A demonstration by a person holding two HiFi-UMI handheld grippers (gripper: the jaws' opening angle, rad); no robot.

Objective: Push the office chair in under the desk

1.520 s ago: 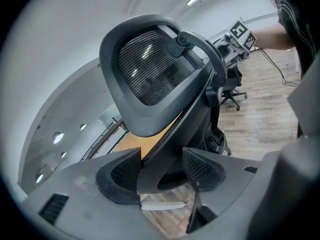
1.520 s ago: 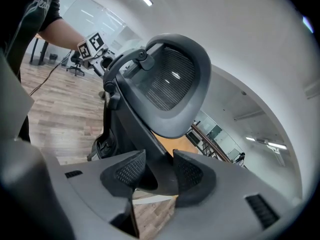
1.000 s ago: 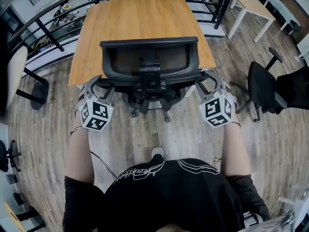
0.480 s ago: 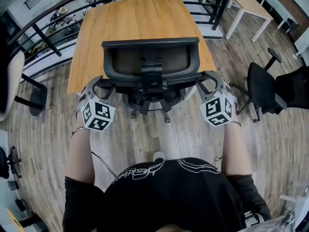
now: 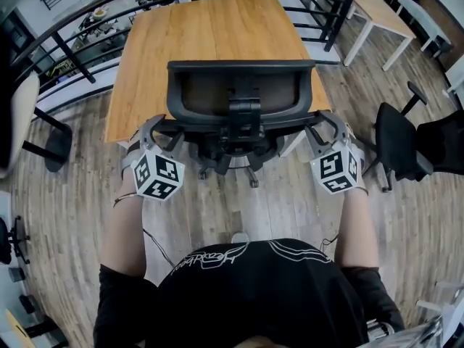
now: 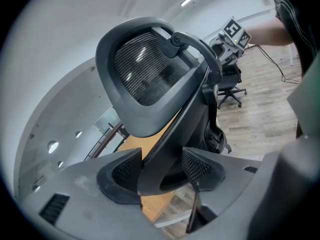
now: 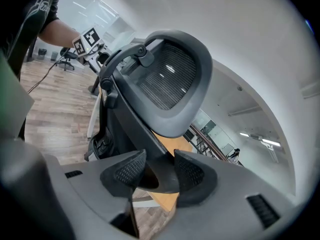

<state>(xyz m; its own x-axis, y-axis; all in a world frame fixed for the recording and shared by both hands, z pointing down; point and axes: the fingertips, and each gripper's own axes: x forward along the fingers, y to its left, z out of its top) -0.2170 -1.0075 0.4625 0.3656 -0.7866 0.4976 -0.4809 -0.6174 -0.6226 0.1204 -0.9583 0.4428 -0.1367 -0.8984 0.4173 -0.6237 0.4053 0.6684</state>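
The black office chair [image 5: 239,93] stands with its mesh back toward me and its seat under the front edge of the wooden desk [image 5: 210,31]. My left gripper [image 5: 156,125] is shut on the left end of the chair back's frame. My right gripper [image 5: 330,122] is shut on the right end. In the left gripper view the frame bar of the chair back [image 6: 145,74] runs between the pads of the left gripper [image 6: 160,166]. In the right gripper view the chair back [image 7: 170,79] rises above the right gripper [image 7: 159,166], whose pads clamp the bar.
A second black chair [image 5: 395,133] stands on the wooden floor to the right. A white table [image 5: 377,6] is at the far right. A black railing [image 5: 72,49] runs behind the desk. Another seat [image 5: 29,114] is at the left edge.
The chair and both grippers have moved a little toward the desk, and the seat now sits deeper under its edge. Both grips are unchanged.
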